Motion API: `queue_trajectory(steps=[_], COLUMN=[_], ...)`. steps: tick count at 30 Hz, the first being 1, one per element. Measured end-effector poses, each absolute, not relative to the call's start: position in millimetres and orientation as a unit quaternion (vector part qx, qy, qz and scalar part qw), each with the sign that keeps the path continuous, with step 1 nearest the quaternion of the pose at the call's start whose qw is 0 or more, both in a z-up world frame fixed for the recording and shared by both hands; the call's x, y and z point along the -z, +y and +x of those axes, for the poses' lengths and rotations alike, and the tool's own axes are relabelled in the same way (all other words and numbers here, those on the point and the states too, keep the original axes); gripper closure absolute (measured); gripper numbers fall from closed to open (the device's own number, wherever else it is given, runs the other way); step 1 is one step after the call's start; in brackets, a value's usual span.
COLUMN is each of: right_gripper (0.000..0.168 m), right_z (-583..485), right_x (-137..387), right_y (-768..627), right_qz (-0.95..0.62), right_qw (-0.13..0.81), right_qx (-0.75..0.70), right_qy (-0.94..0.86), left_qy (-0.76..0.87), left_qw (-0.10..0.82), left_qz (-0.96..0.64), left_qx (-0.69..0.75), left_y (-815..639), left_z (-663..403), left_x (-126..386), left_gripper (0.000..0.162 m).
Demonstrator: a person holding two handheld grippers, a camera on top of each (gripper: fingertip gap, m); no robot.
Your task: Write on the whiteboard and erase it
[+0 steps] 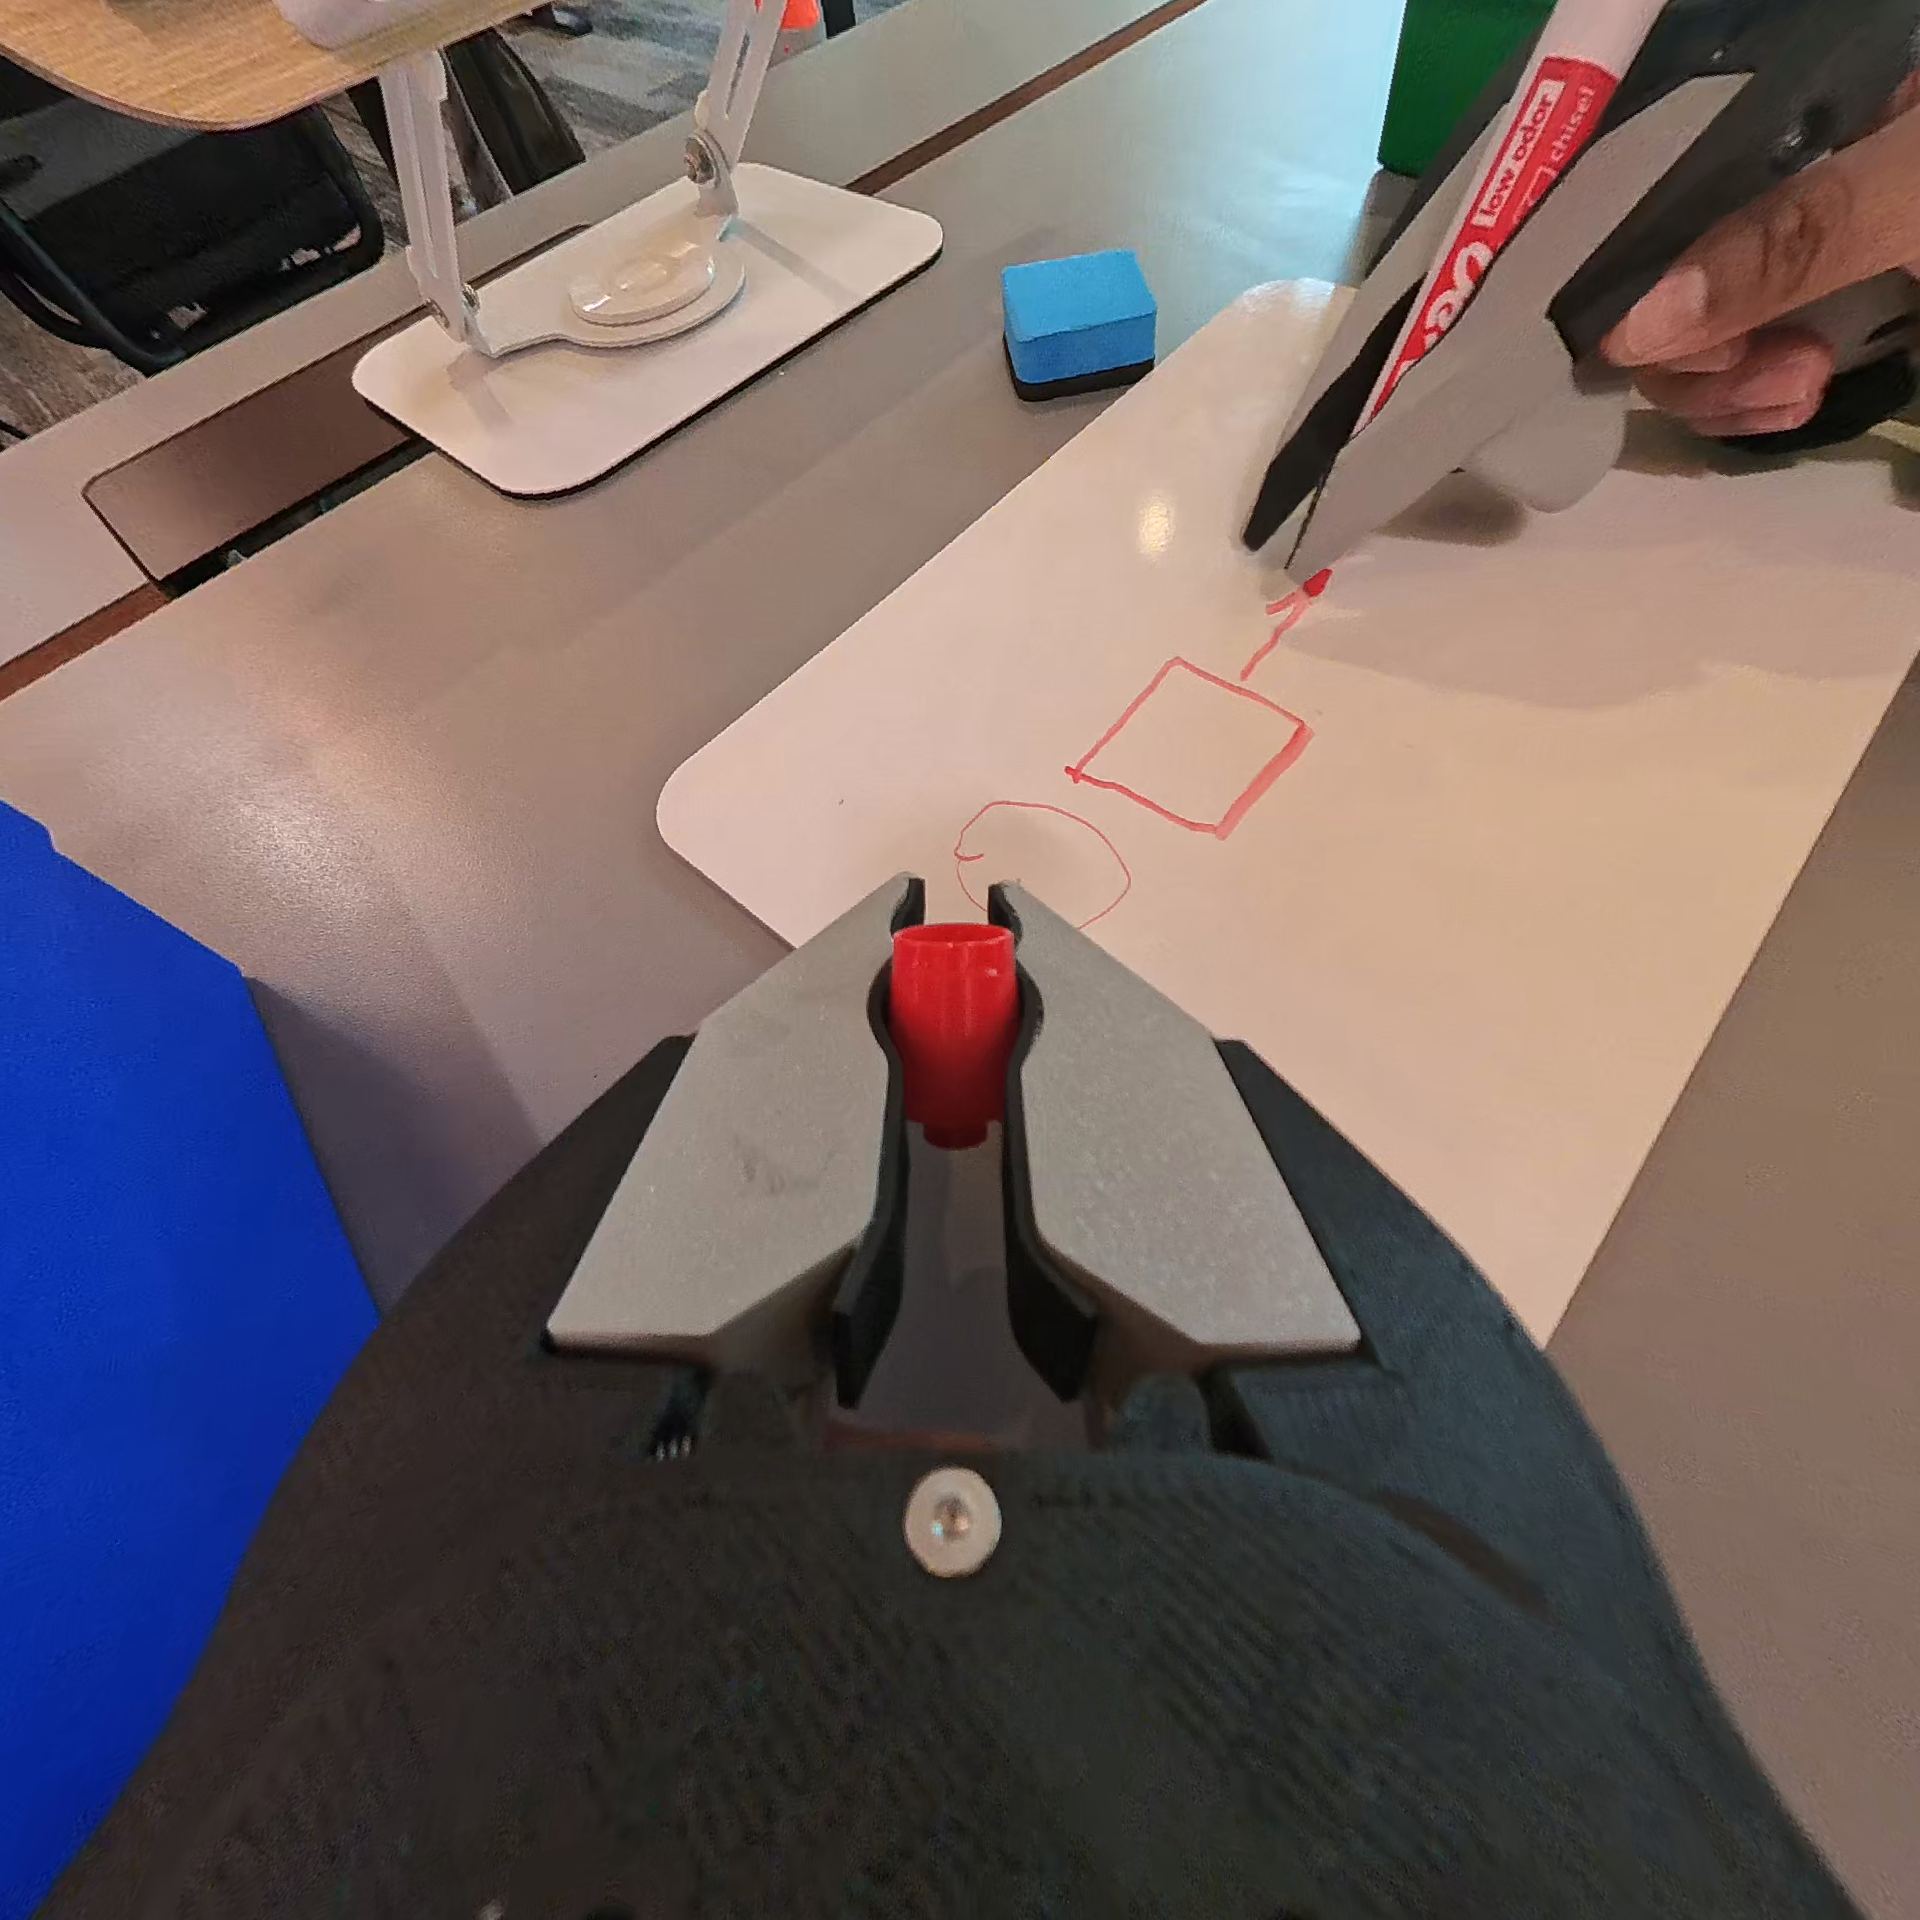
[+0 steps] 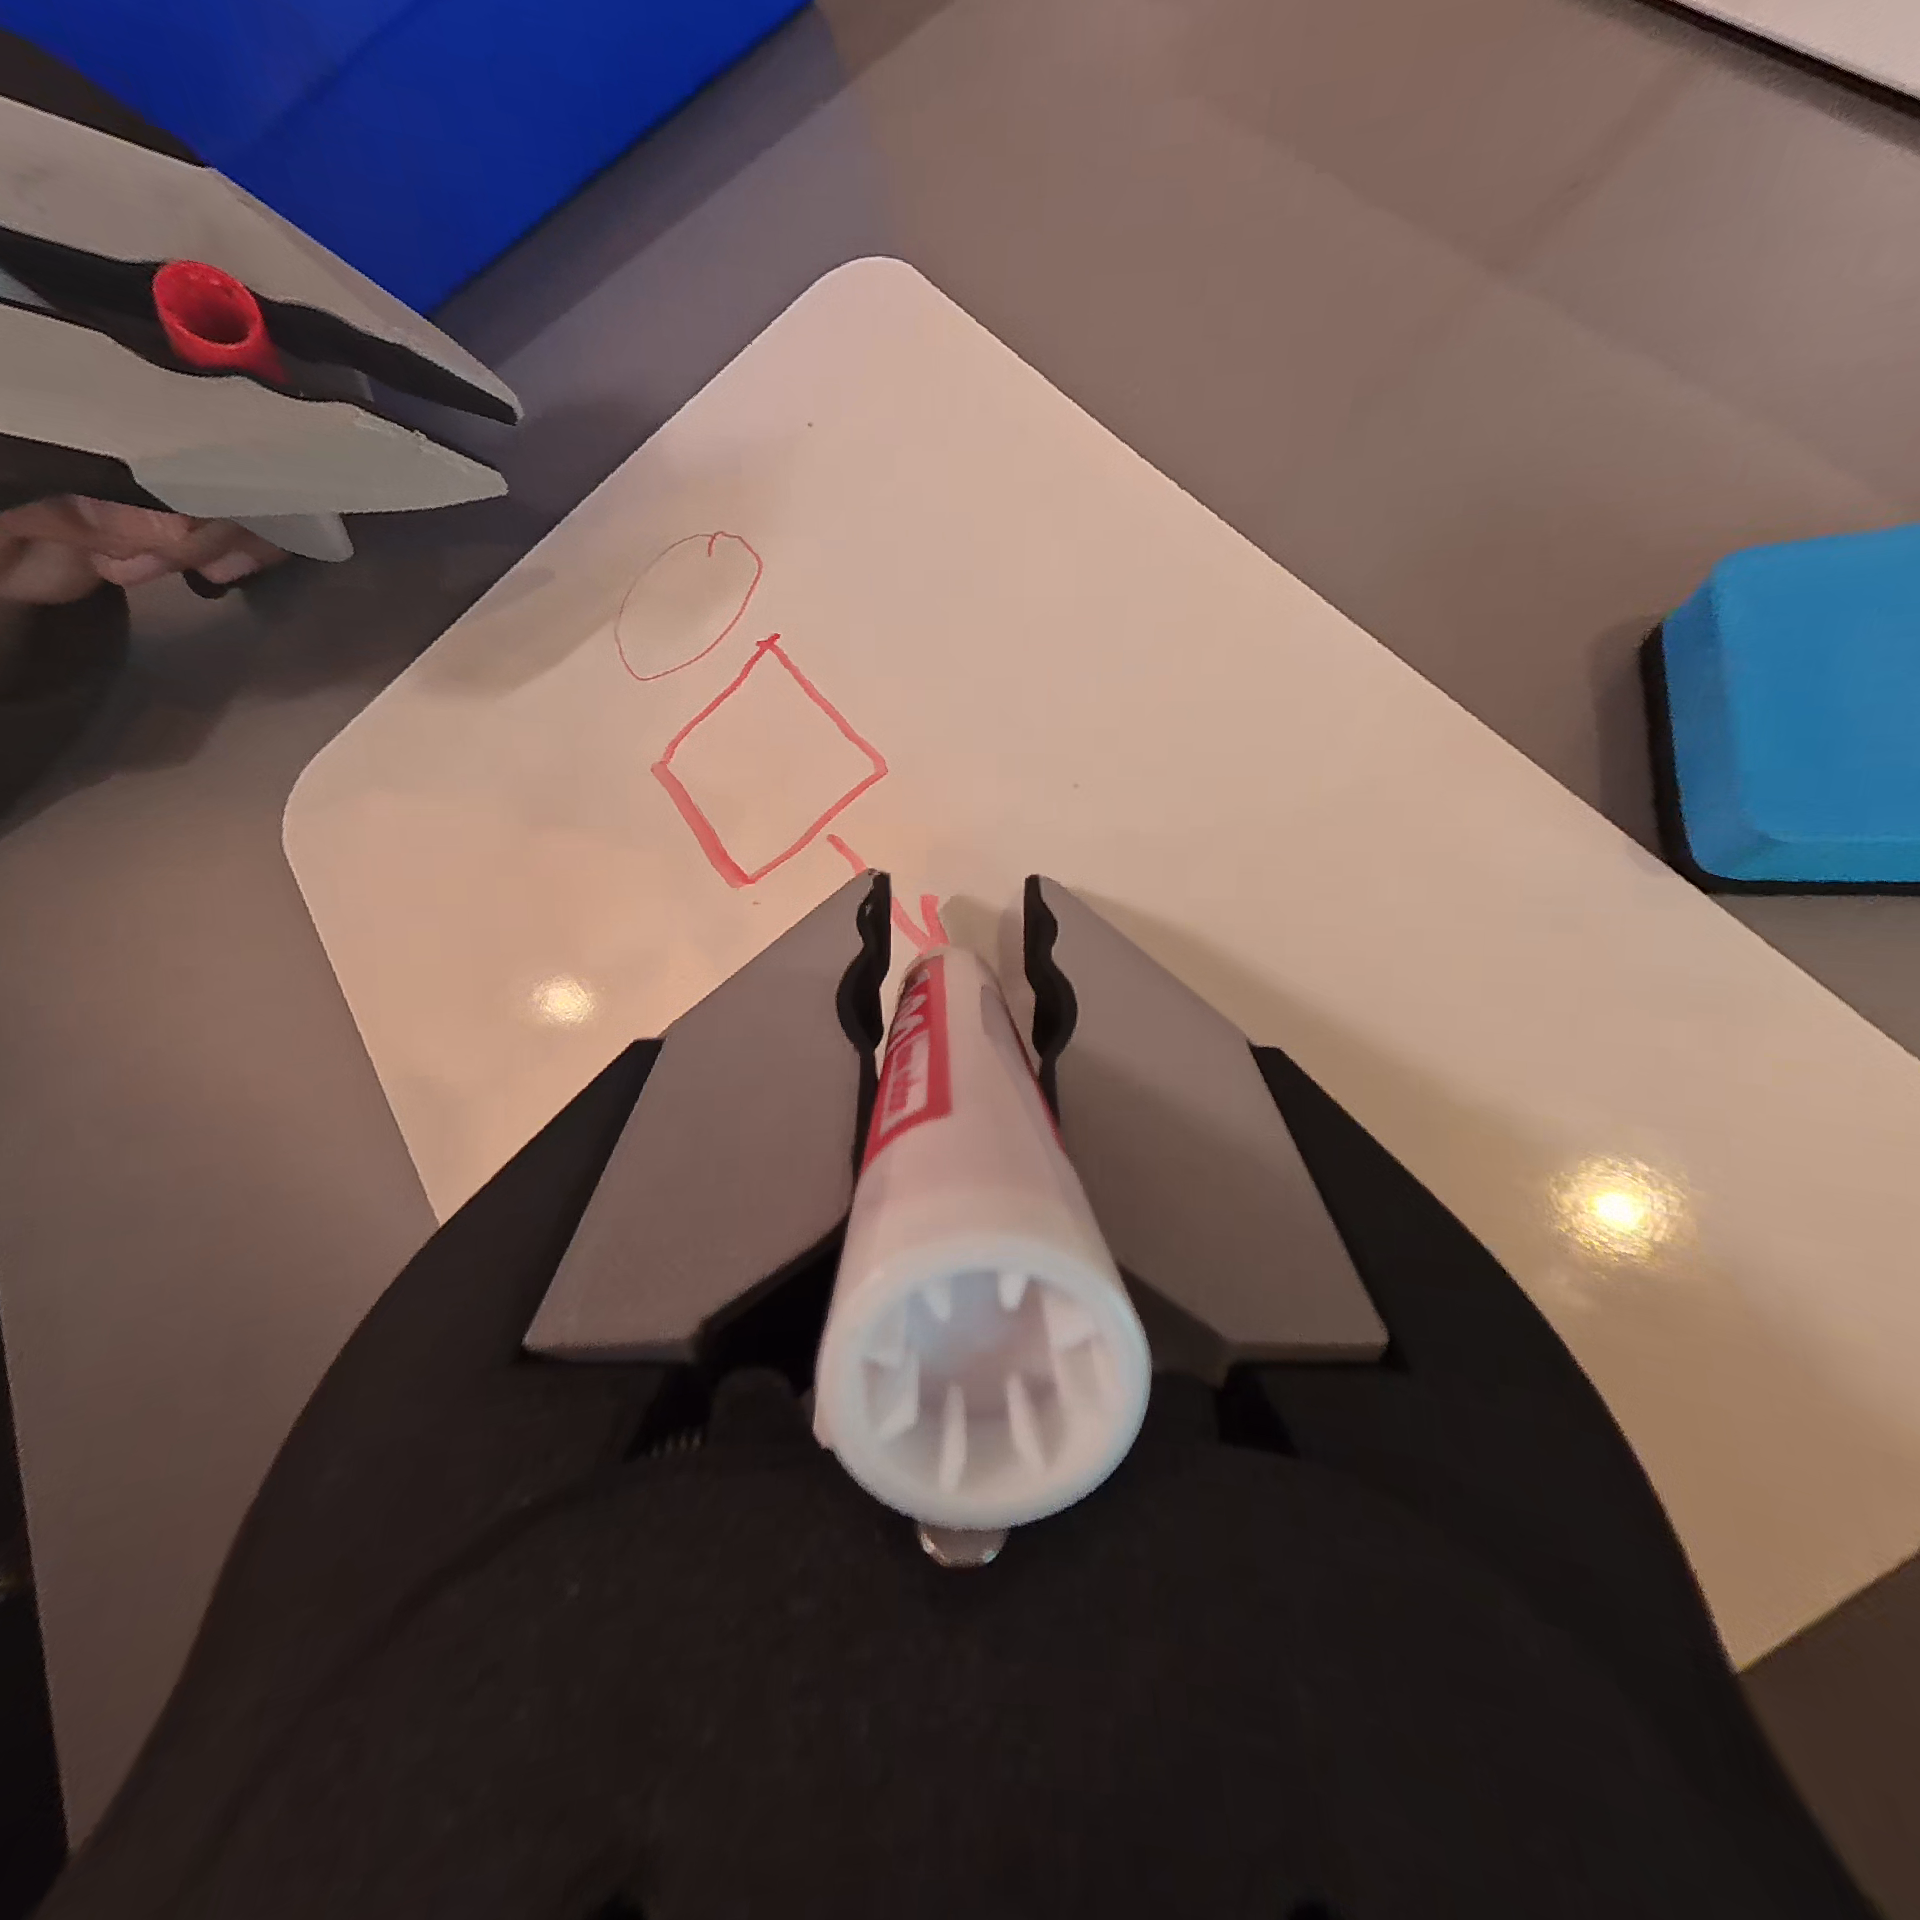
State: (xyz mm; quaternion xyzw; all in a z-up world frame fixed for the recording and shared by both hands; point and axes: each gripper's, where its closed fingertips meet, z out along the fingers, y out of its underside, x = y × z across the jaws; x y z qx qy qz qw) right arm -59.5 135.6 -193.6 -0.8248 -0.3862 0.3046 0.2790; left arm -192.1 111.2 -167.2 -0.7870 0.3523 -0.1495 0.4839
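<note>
A white whiteboard lies flat on the grey table and shows in the right wrist view too. On it are a red circle, a red square and a short fresh red stroke. My right gripper is shut on a white and red marker, its red tip on the board just past the square. It also shows in the left wrist view. My left gripper is shut on the red marker cap, above the board's near corner.
A blue eraser with a black base sits on the table by the board's far edge; it also shows in the right wrist view. A white stand on a white plate stands behind. A blue box is at the left. Across from one pair of fingers to the other is roughly 15 cm.
</note>
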Motion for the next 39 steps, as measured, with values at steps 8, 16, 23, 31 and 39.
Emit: queue_trajectory(steps=[8, 16, 23, 31, 39], right_gripper=[0.144, 0.144, 0.145, 0.144, 0.144], right_z=[-72, -53, -48, -42, -48], right_x=[193, 181, 180, 182, 182], right_y=[125, 142, 144, 144, 136], right_qz=[-0.815, -0.819, -0.817, -0.819, -0.812], right_qw=[0.274, 0.311, 0.32, 0.32, 0.313], right_qx=[-0.304, -0.288, -0.283, -0.284, -0.292], right_qy=[-0.411, -0.386, -0.387, -0.382, -0.396], left_qy=[0.352, 0.352, 0.351, 0.353, 0.349], left_qw=[0.484, 0.483, 0.484, 0.483, 0.482], left_qz=[-0.787, -0.787, -0.787, -0.787, -0.789], left_qx=[0.15, 0.152, 0.152, 0.152, 0.152], left_y=[111, 111, 111, 110, 111], left_z=[-192, -192, -192, -192, -193], left_x=[167, 167, 167, 167, 167], left_gripper=[0.152, 0.153, 0.152, 0.152, 0.152])
